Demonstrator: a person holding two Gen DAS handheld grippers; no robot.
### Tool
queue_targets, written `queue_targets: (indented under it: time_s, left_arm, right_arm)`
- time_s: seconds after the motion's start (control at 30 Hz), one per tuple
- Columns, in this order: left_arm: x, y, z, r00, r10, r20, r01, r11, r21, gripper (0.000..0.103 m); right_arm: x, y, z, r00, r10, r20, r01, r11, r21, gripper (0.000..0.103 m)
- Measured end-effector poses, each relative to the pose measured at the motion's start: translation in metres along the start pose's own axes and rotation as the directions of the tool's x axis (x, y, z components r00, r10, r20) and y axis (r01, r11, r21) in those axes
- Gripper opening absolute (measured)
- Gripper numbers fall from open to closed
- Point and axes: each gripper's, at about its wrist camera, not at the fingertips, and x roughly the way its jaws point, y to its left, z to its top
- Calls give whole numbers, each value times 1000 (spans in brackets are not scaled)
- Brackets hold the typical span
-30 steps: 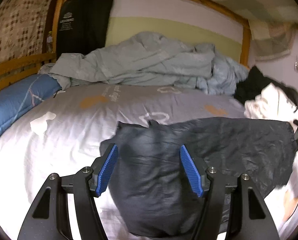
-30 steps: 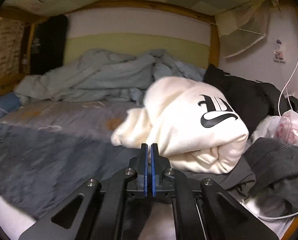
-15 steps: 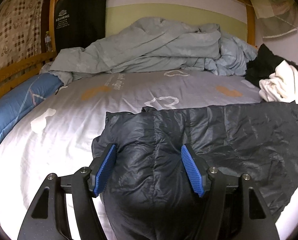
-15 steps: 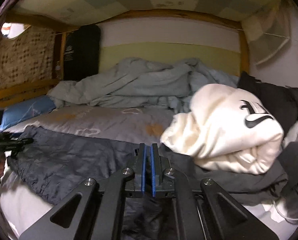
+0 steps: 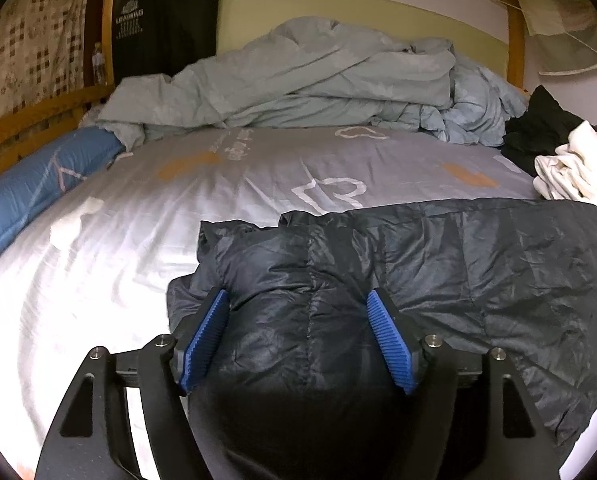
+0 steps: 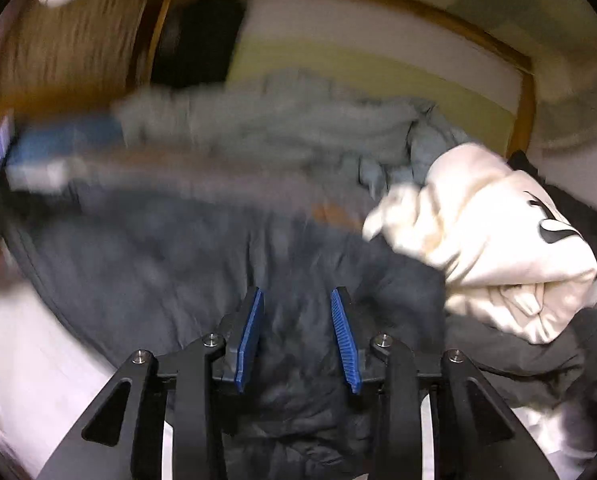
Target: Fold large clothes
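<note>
A dark navy puffer jacket [image 5: 458,264] lies spread across the grey bed sheet [image 5: 98,280], running off to the right. My left gripper [image 5: 296,294] straddles the jacket's left end. Its jaws are opening, the padded cloth bulges up between the blue pads, and they do not squeeze it. In the blurred right wrist view the same jacket [image 6: 158,264] fills the lower middle. My right gripper [image 6: 297,290] hangs low over its right end. Its jaws are opening too, with jacket cloth under and between them but nothing pinched.
A crumpled pale blue duvet [image 5: 298,76] is piled at the head of the bed. A blue pillow [image 5: 30,192] lies along the left rail. A white hoodie [image 6: 490,232] and dark clothes [image 5: 542,124] are heaped at the right, touching the jacket's far end.
The jacket went from hanging bunched to lying spread on the sheet as both grippers sank. The right jaws, shut earlier, have parted. The left jaws stand a little wider.
</note>
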Motion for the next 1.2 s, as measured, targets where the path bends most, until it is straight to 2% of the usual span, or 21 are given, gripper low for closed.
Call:
queue_targets:
  time_s: [0.07, 0.17, 0.23, 0.37, 0.47, 0.53, 0.57, 0.6, 0.73, 0.8, 0.87, 0.9, 0.97, 1.0, 1.03, 1.1, 1.2]
  left_arm:
    - [7, 4, 2, 1000, -8, -11, 8, 1000, -21, 74]
    - [14, 11, 2, 999, -26, -27, 24, 998, -66, 77]
    - [16, 13, 3, 999, -23, -31, 21, 997, -72, 78]
    - [23, 10, 4, 999, -5, -41, 3, 999, -45, 80]
    - [33, 11, 4, 997, -18, -81, 14, 999, -38, 80]
    - [40, 19, 0, 993, -56, -103, 46, 994, -97, 80]
    - [42, 20, -2, 992, -64, -110, 51, 992, -115, 80]
    - [43, 18, -3, 992, -56, -116, 44, 994, -100, 80]
    - [43, 13, -5, 992, -37, -122, 28, 997, -71, 81]
    - [41, 14, -6, 992, -38, -122, 30, 997, -68, 80]
    - [32, 15, -5, 996, -28, -83, 22, 997, -72, 78]
    - [24, 14, -4, 999, -12, -53, 8, 998, -69, 74]
    - [3, 10, 1, 1000, 14, 18, -13, 999, -49, 66]
    - [-11, 6, 3, 997, 22, 69, -20, 999, -32, 66]
    - [-27, 1, 5, 991, 25, 130, -24, 1000, -12, 66]
    - [-64, -12, 6, 964, 25, 265, -30, 999, 15, 66]
    - [-107, -29, 2, 924, -49, 380, 36, 998, 43, 66]
  right_arm:
    - [22, -8, -1, 999, -14, -52, 15, 999, 30, 37]
    - [46, -32, 8, 997, -32, -64, 38, 996, 84, 35]
    - [65, -46, 13, 995, 23, -93, -11, 992, 124, 32]
    - [101, -55, 19, 987, 52, -153, -23, 982, 187, 27]
    - [128, -67, 14, 961, 157, -226, -87, 953, 291, 26]
    - [140, -76, 2, 941, 246, -234, -146, 915, 376, 26]
    - [144, -78, -1, 938, 261, -226, -157, 905, 395, 26]
    - [144, -77, -4, 940, 262, -218, -160, 904, 396, 26]
    - [143, -61, -5, 957, 180, -227, -105, 946, 308, 26]
    - [142, -62, -4, 958, 184, -221, -110, 945, 309, 26]
    - [135, -64, -2, 964, 182, -194, -116, 944, 310, 26]
    - [129, -64, -1, 969, 173, -176, -112, 944, 310, 27]
    - [109, -64, 5, 976, 163, -144, -112, 944, 310, 32]
    - [97, -64, 9, 980, 159, -122, -115, 945, 306, 41]
    - [83, -64, 13, 985, 148, -92, -114, 947, 301, 51]
    - [55, -61, 22, 994, 107, -22, -97, 954, 285, 62]
    - [16, -55, 37, 997, 53, 55, -66, 959, 275, 64]
